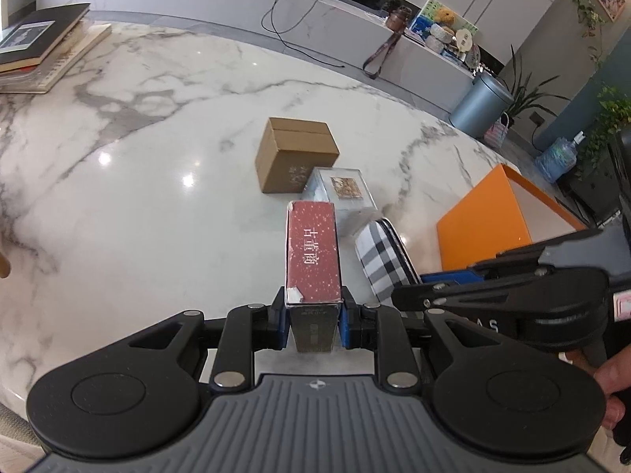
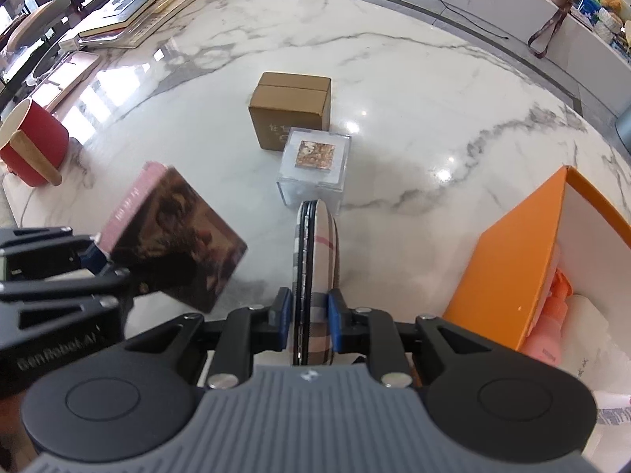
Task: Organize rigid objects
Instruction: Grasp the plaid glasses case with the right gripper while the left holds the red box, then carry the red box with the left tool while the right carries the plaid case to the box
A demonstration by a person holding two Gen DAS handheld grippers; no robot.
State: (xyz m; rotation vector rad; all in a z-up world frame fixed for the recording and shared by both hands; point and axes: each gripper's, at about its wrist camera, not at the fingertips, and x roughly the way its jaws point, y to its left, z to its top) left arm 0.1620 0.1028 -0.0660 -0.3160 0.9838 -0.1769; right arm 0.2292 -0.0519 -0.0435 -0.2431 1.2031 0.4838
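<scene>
Left wrist view, left tool [image 1: 314,321] gripping red book [image 1: 312,254], book's lower end hidden.

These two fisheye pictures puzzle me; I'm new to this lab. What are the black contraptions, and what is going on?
No robot here: a person carries a hand-held gripper in each hand, each with a camera looking along its two fingers. The left hand-held gripper is clamped on a red-spined book. The right hand-held gripper is clamped on a plaid case. Each view also catches the other gripper at its side. On the marble table stand a cardboard box, a clear cube against it, and an open orange box on the right.
</scene>
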